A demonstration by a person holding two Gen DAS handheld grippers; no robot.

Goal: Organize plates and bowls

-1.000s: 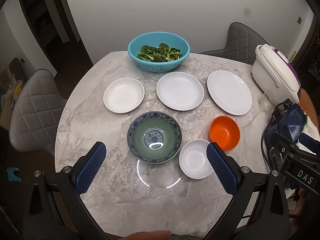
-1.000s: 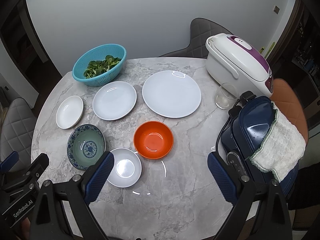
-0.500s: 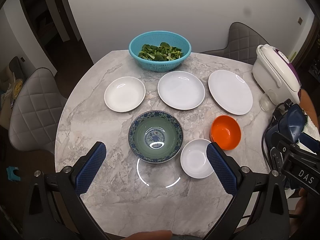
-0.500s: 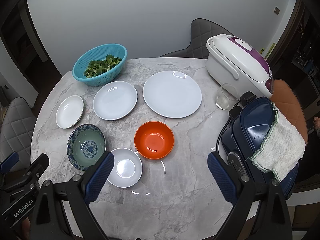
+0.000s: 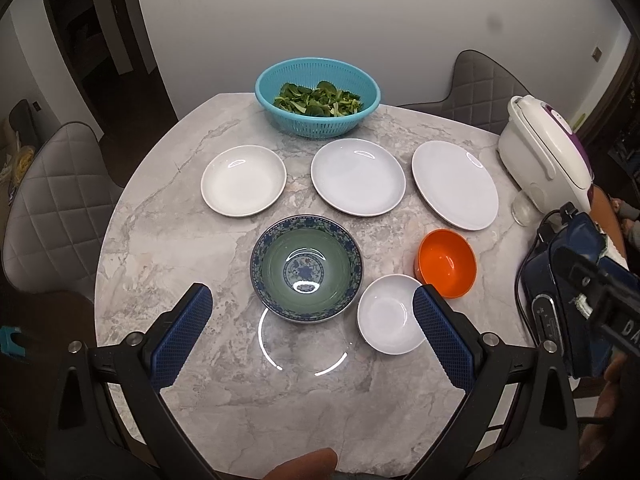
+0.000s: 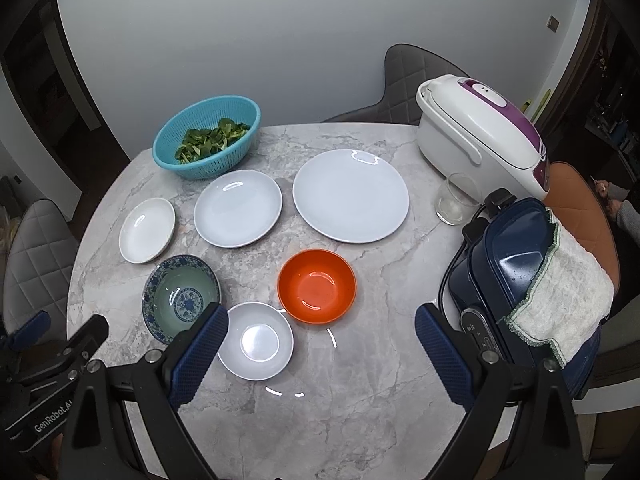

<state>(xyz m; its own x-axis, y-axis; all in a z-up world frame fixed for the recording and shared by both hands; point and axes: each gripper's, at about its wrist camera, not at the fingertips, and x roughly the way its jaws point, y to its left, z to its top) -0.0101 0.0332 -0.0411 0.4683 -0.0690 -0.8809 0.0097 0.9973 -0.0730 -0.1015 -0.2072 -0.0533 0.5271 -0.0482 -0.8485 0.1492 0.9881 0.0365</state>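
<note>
Barely moved since 1 s ago, both grippers hovering over near table (image 5: 168, 240) edge, fingers spread wide, empty. Left gripper (image 5: 312, 338) faces blue-patterned bowl (image 5: 306, 268) mid-table; right gripper (image 6: 320, 354) faces small white bowl (image 6: 256, 341) beside orange bowl (image 6: 317, 286). Three white plates (image 5: 358, 177) toward far edge. Suggest nesting small into big, gripping by rim.

We look down from two wrist cameras held above the near edge of a round marble table (image 5: 168, 240), left view facing centre, right view perhaps slightly rightward. Both share the orange bowl (image 5: 447, 262) (image 6: 317, 286).
</note>
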